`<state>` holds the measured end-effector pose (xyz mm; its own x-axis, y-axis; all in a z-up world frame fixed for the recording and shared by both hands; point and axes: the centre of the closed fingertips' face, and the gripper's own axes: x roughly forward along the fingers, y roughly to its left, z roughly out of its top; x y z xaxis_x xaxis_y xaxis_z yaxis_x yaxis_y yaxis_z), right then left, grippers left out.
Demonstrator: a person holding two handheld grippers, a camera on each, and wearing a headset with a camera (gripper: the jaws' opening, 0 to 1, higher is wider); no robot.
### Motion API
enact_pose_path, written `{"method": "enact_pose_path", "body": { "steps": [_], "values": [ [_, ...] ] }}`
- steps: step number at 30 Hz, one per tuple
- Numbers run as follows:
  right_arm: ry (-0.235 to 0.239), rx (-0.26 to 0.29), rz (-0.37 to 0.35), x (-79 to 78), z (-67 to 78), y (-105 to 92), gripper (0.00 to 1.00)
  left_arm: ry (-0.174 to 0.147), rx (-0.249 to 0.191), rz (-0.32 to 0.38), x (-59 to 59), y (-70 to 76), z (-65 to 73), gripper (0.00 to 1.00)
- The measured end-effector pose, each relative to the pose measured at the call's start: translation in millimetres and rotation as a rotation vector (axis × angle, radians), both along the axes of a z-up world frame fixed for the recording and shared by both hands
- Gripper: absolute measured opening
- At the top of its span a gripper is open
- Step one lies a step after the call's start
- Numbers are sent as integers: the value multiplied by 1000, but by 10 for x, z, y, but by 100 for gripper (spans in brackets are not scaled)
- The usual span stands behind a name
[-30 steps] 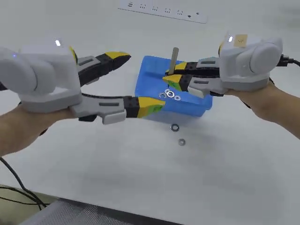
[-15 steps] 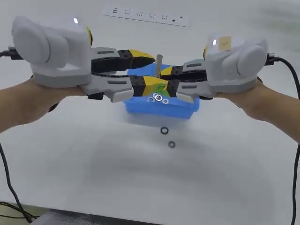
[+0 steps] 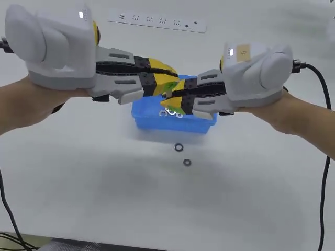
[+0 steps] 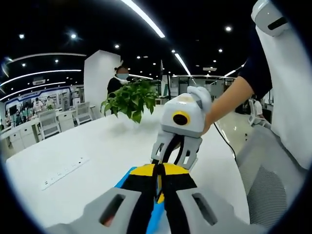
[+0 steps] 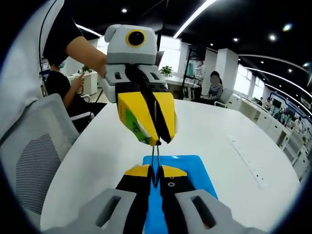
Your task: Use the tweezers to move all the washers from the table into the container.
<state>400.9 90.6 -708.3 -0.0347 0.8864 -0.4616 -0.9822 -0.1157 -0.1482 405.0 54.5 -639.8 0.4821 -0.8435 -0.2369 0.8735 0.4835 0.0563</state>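
Washers (image 3: 179, 148): two on table (image 3: 94, 178), several inside one blue container (image 3: 149, 122).

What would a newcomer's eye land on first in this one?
The left gripper and right gripper, bulky white with yellow-tipped jaws, meet tip to tip at centre, with thin tweezers bridging them. Right under them sits the blue container with some washers inside. Two loose washers lie on the white table just in front of it.
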Motion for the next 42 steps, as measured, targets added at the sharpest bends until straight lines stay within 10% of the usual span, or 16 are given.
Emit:
{"method": "enact_pose_path", "body": {
  "steps": [11, 15, 42],
  "values": [
    [-47, -6, -39, 57, 57, -28, 11, -80, 78, -42, -42, -164, 68, 4],
    [39, 12, -88, 68, 72, -32, 13, -97, 103, -47, -19, -187, 86, 4],
    [37, -40, -236, -127, 20, -417, 50, -104, 153, -19, -105, 33, 105, 5]
  ]
}}
